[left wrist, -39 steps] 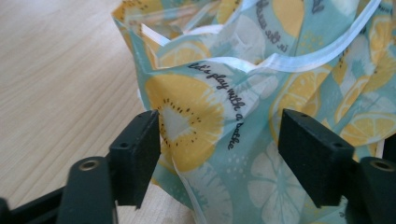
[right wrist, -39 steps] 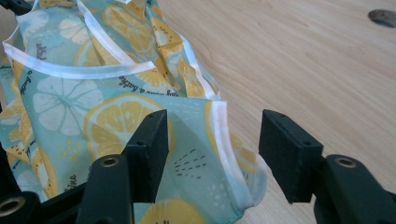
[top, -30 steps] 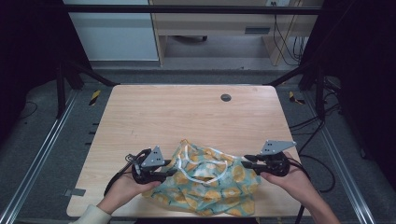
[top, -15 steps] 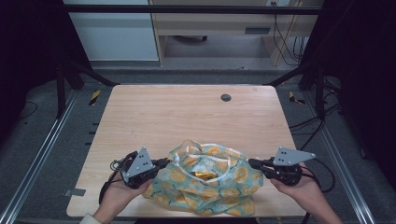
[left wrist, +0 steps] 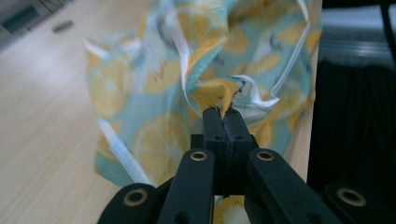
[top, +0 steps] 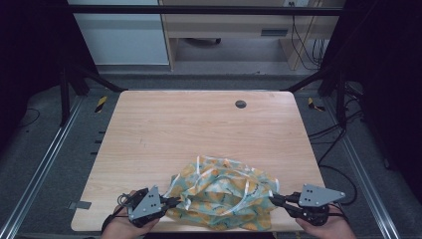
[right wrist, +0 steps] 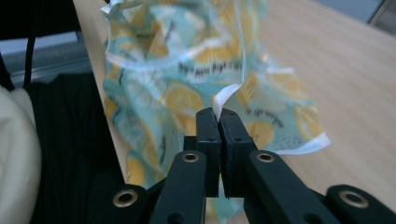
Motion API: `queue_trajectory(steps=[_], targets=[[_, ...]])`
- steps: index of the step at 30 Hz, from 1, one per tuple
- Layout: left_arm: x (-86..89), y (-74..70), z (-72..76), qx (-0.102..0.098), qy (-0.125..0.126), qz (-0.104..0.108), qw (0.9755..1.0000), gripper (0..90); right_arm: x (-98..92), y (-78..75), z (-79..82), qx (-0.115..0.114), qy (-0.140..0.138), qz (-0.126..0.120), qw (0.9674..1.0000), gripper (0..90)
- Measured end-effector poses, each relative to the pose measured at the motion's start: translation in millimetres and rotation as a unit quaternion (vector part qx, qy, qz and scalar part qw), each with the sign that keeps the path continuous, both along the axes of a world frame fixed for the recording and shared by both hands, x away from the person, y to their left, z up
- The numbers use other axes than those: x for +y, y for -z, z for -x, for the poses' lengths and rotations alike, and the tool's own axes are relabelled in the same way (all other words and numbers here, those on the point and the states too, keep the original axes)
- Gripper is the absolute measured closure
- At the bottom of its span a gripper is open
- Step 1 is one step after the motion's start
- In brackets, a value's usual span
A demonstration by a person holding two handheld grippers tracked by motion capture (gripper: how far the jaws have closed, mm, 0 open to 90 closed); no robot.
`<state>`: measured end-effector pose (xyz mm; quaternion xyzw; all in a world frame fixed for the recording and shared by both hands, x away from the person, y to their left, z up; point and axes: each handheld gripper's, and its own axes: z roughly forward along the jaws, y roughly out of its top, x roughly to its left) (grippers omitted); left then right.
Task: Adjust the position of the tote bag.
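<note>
Each hand-held gripper, left (top: 171,202) and right (top: 272,199), pinches the lemon-print cloth (top: 221,196) (now drawn nearer the table's (top: 199,124) front edge).

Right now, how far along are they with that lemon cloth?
Done: both grips are made. The left gripper and right gripper have just closed their jaws on opposite edges of the lemon-print cloth. In hand: pulling it apart near the table's front edge. Left: it is crumpled, so spreading flat remains.

Bright table, dark surroundings, soft focus
</note>
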<state>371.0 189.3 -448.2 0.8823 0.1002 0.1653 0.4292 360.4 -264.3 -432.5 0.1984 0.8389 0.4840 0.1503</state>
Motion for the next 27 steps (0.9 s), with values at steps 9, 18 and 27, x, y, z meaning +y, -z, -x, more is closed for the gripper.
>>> queue_trajectory(steps=[9,18,27], targets=[[-11.4,24.6,-4.3,-0.002,0.001,-0.093,0.9957,90.0,4.4,23.9,-5.6,0.031,-0.003,0.056,0.9979,90.0],[-0.6,27.9,-7.7,0.017,-0.042,-0.084,0.9954,88.9,3.1,38.0,-7.9,0.055,-0.006,0.092,0.9942,90.0],[9.3,15.3,-1.5,0.033,-0.056,-0.029,0.9975,69.0,1.6,17.6,-7.7,0.053,0.008,0.056,0.997,60.1]])
